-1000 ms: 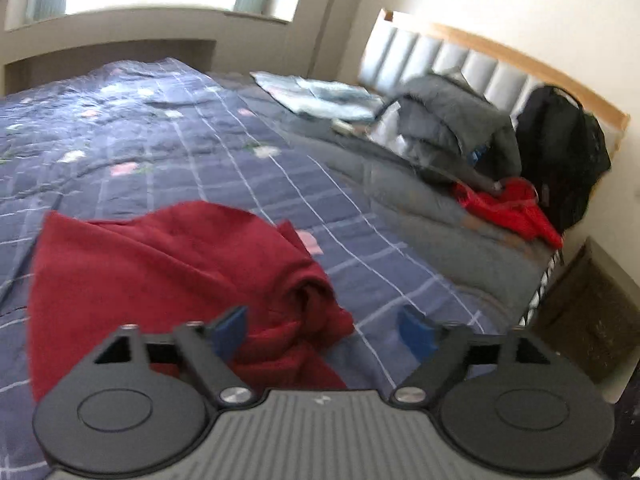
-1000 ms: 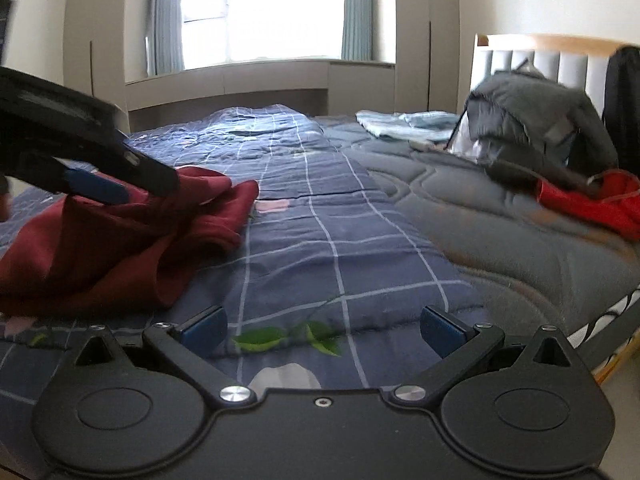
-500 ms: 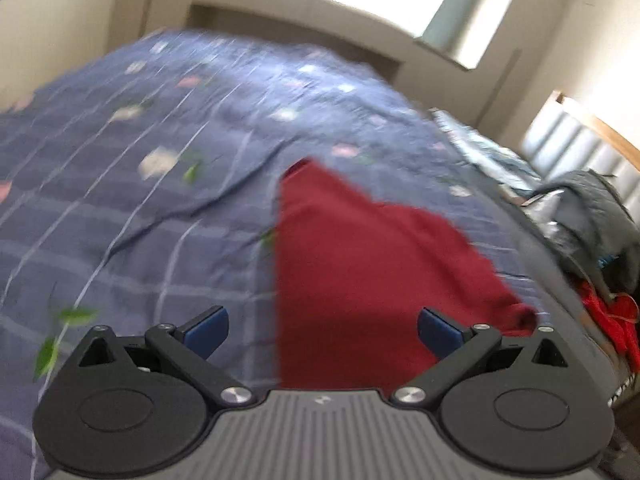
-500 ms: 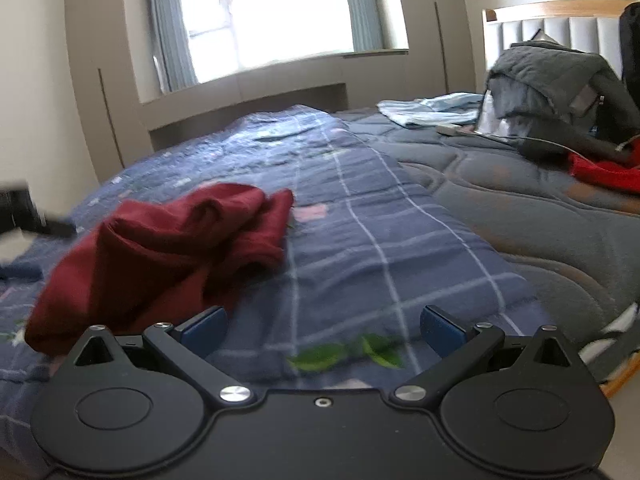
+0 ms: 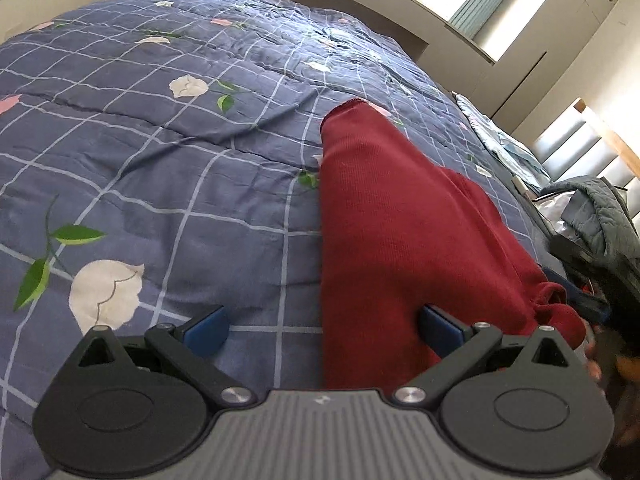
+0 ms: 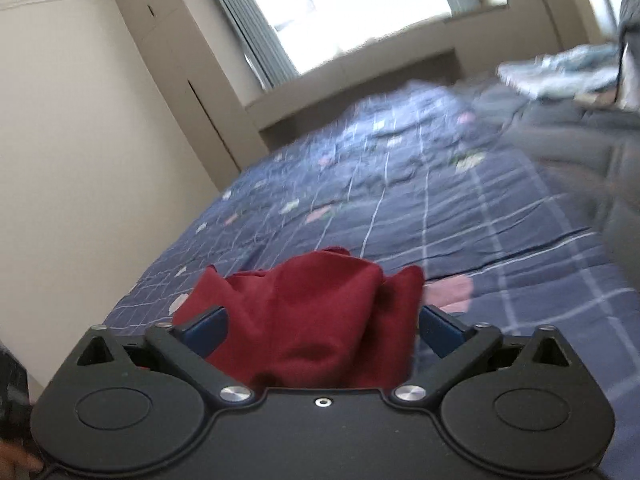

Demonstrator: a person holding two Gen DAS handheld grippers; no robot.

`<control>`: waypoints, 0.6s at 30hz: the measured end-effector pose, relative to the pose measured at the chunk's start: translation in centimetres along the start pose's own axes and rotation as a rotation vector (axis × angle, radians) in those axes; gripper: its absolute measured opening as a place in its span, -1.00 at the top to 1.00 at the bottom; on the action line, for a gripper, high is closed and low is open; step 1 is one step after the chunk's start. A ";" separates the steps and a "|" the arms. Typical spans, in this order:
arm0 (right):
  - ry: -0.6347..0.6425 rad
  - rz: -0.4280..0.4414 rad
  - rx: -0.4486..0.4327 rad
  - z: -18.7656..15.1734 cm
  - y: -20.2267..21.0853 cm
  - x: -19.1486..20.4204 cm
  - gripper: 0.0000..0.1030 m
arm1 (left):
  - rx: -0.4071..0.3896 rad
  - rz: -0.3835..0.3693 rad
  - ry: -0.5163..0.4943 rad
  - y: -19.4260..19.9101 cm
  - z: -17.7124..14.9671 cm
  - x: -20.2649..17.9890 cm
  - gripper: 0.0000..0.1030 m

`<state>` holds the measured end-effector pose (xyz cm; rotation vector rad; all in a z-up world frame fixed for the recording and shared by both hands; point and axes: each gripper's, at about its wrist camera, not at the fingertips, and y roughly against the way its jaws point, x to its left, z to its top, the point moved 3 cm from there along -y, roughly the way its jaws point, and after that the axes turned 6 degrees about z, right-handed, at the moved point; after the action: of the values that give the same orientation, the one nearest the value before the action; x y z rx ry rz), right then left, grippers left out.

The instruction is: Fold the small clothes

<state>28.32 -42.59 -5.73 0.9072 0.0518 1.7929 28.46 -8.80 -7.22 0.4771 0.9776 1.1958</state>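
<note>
While your left gripper (image 5: pixel 322 330) stands with its jaws spread wide, nothing is pinched between them: the straight left edge of the red garment (image 5: pixel 400 240) runs forward between the two blue pads, so that the right pad (image 5: pixel 440 330) lies over red cloth and the left pad (image 5: pixel 208 332) over bare blue checked quilt (image 5: pixel 160 160). From this gripper the garment stretches ahead and to the right, its far hemmed end narrow and its near right corner bunched. Open quilt lies to the left of that edge and ahead of it, up to the bed's far end.

Your right gripper (image 6: pixel 322 330) is also open; its jaws have just been closing a little. A crumpled mound of the same red garment (image 6: pixel 312 312) sits between the blue pads (image 6: pixel 208 330), and the blurred view does not show either pad pressing on it. Ahead of and to the right of this gripper the quilt (image 6: pixel 440 200) lies free of clothing. To the left, the bed's edge runs close along a pale wall (image 6: pixel 80 160).
</note>
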 end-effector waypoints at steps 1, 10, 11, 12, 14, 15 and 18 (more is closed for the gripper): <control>-0.030 0.007 0.014 0.2 -0.8 -0.4 -0.63 | -0.001 -0.001 -0.003 0.0 -0.1 0.0 -0.99; -0.218 -0.040 0.016 0.1 -3.4 -2.4 0.79 | 0.001 -0.007 -0.005 0.1 -0.1 -0.1 -0.99; -0.200 -0.034 -0.002 0.3 -3.2 -2.1 0.82 | 0.001 -0.010 0.002 0.2 0.0 -0.1 -0.99; -0.159 -0.034 -0.025 0.5 -2.7 -1.4 0.86 | -0.001 -0.014 0.009 0.3 0.1 -0.1 -0.99; -0.035 -0.054 -0.095 1.0 -1.3 0.5 0.88 | -0.021 -0.037 0.034 0.9 0.3 0.0 -0.99; 0.022 -0.065 -0.131 1.1 -0.5 1.4 0.88 | -0.035 -0.049 0.044 1.2 0.5 -0.1 -0.99; 0.199 -0.143 -0.214 0.9 1.3 3.6 0.89 | -0.068 -0.070 0.044 1.7 0.9 -0.4 -0.99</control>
<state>27.34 -40.50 -2.50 0.5576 0.0495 1.7121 28.24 -8.41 -5.30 0.3611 0.9804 1.1765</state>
